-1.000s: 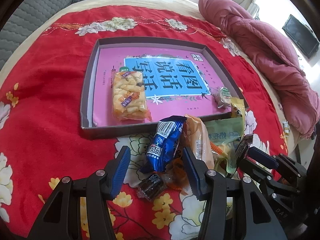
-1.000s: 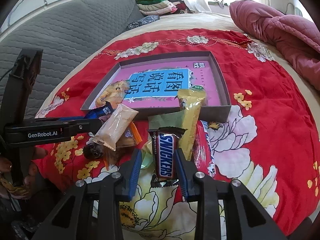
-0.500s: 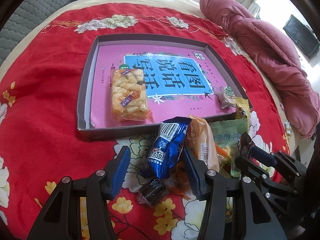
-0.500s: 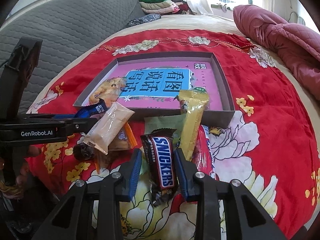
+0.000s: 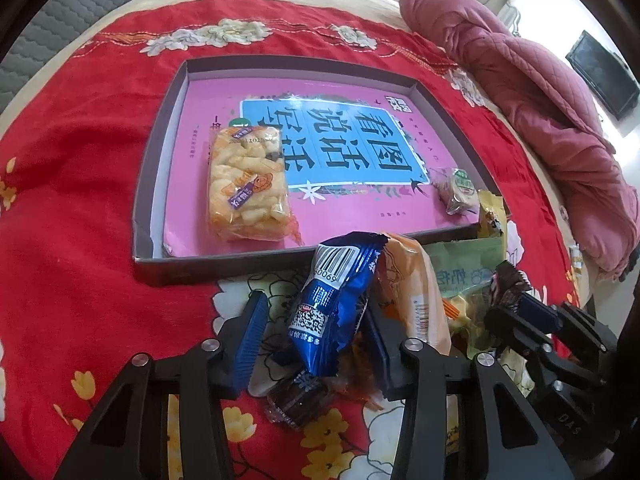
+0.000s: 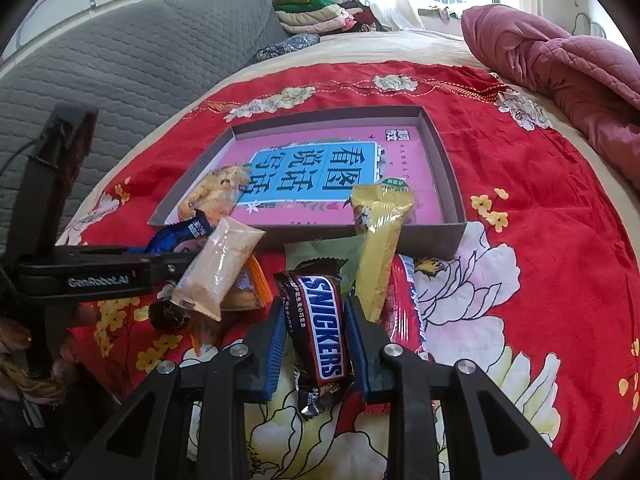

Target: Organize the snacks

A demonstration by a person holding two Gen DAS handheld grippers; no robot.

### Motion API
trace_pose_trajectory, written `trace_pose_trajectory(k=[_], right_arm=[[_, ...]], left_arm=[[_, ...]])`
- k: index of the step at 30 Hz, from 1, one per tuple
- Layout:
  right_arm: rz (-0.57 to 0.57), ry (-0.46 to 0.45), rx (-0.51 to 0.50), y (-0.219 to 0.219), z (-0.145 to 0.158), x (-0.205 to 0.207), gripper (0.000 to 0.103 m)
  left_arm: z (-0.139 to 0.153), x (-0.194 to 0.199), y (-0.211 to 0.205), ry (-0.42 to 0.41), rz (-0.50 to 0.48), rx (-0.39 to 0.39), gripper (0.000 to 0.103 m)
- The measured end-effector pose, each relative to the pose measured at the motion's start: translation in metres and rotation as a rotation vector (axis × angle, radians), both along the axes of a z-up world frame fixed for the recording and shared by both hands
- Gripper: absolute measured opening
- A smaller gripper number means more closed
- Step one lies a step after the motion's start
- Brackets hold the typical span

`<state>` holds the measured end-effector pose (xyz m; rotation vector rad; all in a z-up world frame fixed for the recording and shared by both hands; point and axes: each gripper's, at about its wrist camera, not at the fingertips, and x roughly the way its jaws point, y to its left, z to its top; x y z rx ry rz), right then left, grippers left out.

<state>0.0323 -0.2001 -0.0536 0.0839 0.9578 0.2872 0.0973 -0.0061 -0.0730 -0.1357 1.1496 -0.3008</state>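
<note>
Two snacks lie in the tray (image 5: 160, 168); the pile before it remains, the left gripper (image 5: 316, 328) closing around a blue packet (image 5: 332, 308), the right gripper (image 6: 314, 344) clamped on a Snickers (image 6: 320, 328).

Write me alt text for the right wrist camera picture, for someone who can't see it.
The right gripper is clamped on a Snickers bar above a red floral bedspread. More wrapped snacks are piled beyond it, before a shallow tray holding a pink book.
</note>
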Motion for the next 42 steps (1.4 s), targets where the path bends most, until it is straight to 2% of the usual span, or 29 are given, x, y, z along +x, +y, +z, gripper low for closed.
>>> trace_pose_trajectory(k=[2,5,24,42], right_arm=[[0.000,-0.010,0.006,-0.001,0.002,-0.001,0.029],[0.001,-0.022,0.014,-0.002,0.005,-0.002,0.029],[0.010,-0.086,0.048,-0.004,0.019,-0.007,0.029],[0.023,-0.122,0.066,-0.003,0.027,-0.007,0.029]], left_arm=[[-0.001,0.001,0.000,0.003,-0.002,-0.011,0.037],[-0.004,0.003,0.000,0.012,-0.009,-0.013,0.033],[0.008,-0.002,0.010,-0.022,-0.002,-0.053,0.027],[0.041,-0.010,0.020,-0.085,0.033,-0.089,0.027]])
